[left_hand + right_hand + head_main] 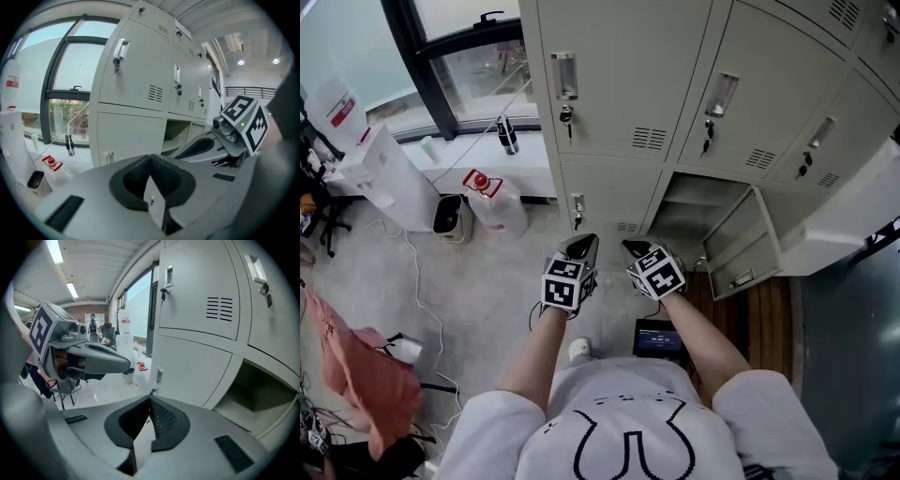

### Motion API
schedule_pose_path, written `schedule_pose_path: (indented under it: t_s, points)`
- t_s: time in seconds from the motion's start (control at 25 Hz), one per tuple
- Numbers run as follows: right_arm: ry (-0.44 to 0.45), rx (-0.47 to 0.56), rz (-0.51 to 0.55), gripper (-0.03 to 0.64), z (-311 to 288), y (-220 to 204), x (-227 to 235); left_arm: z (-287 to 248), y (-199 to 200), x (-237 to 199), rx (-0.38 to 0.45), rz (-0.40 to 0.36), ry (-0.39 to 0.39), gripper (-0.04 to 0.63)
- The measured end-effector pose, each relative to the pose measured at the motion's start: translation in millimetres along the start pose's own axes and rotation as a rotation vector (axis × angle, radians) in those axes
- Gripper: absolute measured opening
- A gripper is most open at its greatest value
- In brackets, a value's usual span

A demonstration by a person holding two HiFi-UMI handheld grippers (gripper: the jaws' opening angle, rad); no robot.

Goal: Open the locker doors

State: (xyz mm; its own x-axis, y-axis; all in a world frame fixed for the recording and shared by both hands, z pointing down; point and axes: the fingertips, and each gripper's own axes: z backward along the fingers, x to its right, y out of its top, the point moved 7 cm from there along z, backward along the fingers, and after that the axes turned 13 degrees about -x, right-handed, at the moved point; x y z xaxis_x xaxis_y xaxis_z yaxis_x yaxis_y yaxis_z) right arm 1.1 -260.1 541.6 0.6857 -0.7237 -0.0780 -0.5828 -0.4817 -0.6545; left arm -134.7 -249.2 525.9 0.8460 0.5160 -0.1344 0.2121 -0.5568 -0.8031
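The open locker door (748, 242) is in the bottom row, swung out toward me and to the right, with its bare compartment (694, 202) showing behind it. Just left of it, the closed lower door (609, 197) sits flush, and its latch handle (577, 208) is at the left edge. Above these, the upper locker doors (628, 66) are all closed, each with a recessed handle. A key (566, 117) hangs from the lock of the leftmost one.

I'm holding both tools side by side in front of the bottom row, short of the doors and touching nothing. The left gripper (581, 247) points at the closed lower door. In its own view the fingers (140, 176) are pressed tip to tip with nothing between them. The right gripper (636, 248) sits just beside it, aimed near the edge between the closed lower door and the open compartment. Its fingers (161, 418) are likewise fully together and empty.

Farther out on the pale floor (487, 291), a water jug (495, 204) with a red label stands below the window (478, 66). A small device (657, 337) with a lit screen lies beneath my right forearm, and a pink cloth (361, 370) hangs at the far left.
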Motion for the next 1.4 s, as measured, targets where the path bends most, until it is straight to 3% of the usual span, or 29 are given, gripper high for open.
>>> schedule_pose_path:
  t_s: [0.24,0.4,0.48,0.6,0.68,1.04,1.4]
  points:
    - [0.0,0.047,-0.074,0.017,-37.1,33.5,-22.0,12.1,-4.4,-53.4,0.007,0.023,0.014,0.017]
    - [0.006,0.079,-0.129,0.07,-61.7,52.0,-31.7,18.8,-4.7,-80.5,0.009,0.04,0.018,0.017]
    - [-0.005,0.103,-0.161,0.108,-73.8,63.4,-31.9,21.3,-2.3,-92.2,0.004,0.046,0.017,0.017]
    - [-0.009,0.141,-0.195,0.254,-97.9,74.6,-32.6,18.9,-0.7,-108.0,-0.004,0.039,0.016,0.017]
    - [0.016,0.158,-0.219,0.281,-115.4,78.8,-34.9,17.5,1.6,-116.9,0.0,0.023,0.018,0.017]
    - [0.003,0.157,-0.329,0.281,-174.4,96.7,-19.5,7.9,8.0,-150.2,-0.011,0.0,0.025,0.017]
    - [-0.009,0.106,-0.342,0.281,-215.9,107.8,-0.7,-6.7,7.1,-181.6,-0.031,0.015,0.039,0.017]
